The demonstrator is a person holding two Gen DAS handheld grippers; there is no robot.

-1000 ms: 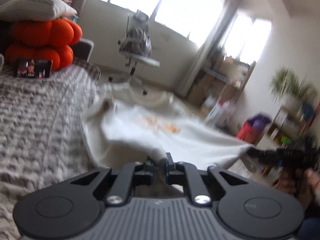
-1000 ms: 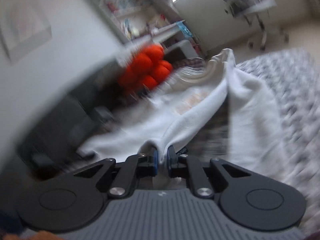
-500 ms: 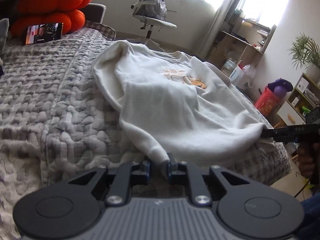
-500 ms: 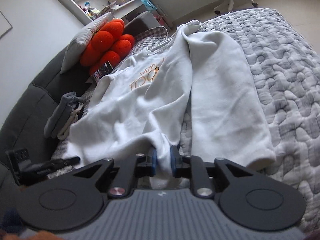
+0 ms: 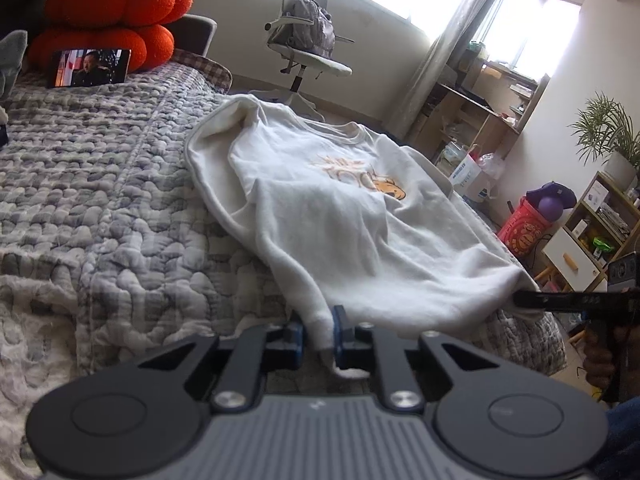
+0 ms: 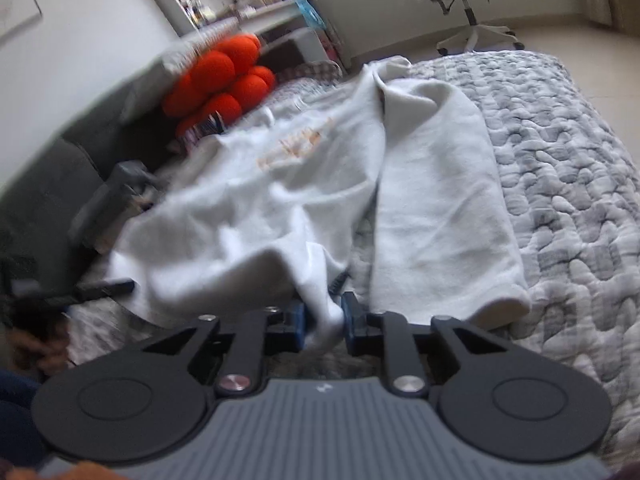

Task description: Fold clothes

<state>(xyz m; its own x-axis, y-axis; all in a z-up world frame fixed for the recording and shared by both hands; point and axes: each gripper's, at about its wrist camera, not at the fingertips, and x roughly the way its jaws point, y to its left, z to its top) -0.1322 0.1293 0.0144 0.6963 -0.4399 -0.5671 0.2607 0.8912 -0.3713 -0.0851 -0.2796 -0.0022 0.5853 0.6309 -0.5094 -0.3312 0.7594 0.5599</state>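
My left claw sits at the bottom middle of its picture. Its jaws have just been closing, and they pinch one bottom corner of the white sweatshirt. My right claw is at the bottom middle of its own picture. Its jaws have just been closing too, and they pinch the other bottom corner of the sweatshirt. From the left view, my right claw also shows at the right edge, with a hand under it.

The sweatshirt lies spread on the bed, front side up. It fills the middle of both pictures. An orange drawing is on its chest. One sleeve lies flat on the gray bumpy blanket, in the middle right of the right view.

Farther back, in the upper left of the left view, a phone leans on orange round pillows. A white chair with a bag on it stands at the top middle. A green plant is at the far right.
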